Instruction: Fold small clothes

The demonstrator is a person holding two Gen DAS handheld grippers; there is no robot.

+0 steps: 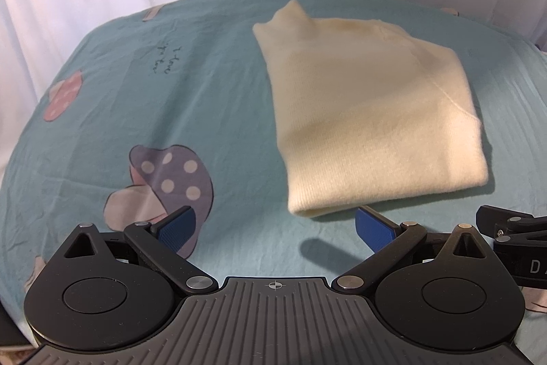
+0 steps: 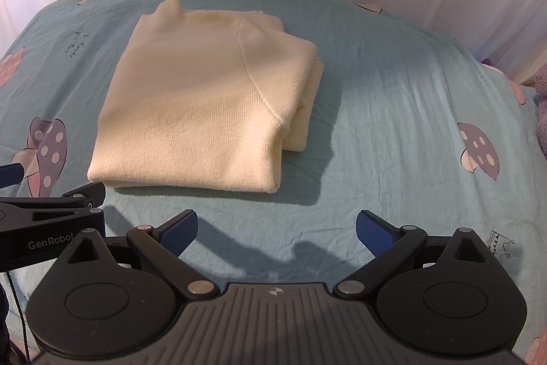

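Cream sweater (image 2: 205, 112) lies folded on the bed (image 2: 393, 132), ahead of both sets of jaws and touching neither. It forms a compact block, with stacked layers showing at the edge to the right of the right jaws' centre line.

Left gripper (image 1: 275, 228): jaws spread wide, nothing between them. The sweater's ribbed near edge sits just ahead of and slightly right of its gap.

Right gripper (image 2: 277, 230): jaws spread wide, empty. The sweater sits ahead and to the left of its gap, with bare sheet directly in front.

The grippers are side by side and close to each other; each shows at the edge of the other's view.

Handling, judged:
- Knit, soft and light. No stiffness; it will sag and drape from any pinch point.
- Fuzzy surface against textured blue pads (image 2: 374, 233) should grip well; slipping unlikely.
- Several layers thick. A shallow pinch may lift only the top layer and open the fold.
- The sheet under it is loose and wrinkled; a low pinch could catch it too.

Where to hold: the two near corners of the ribbed edge, one per gripper, with the jaws taking the full stack. The right stepped edge is poorer, as the layers there are uneven.

Progress, judged: looks close to finished, perhaps one more fold or tidying.
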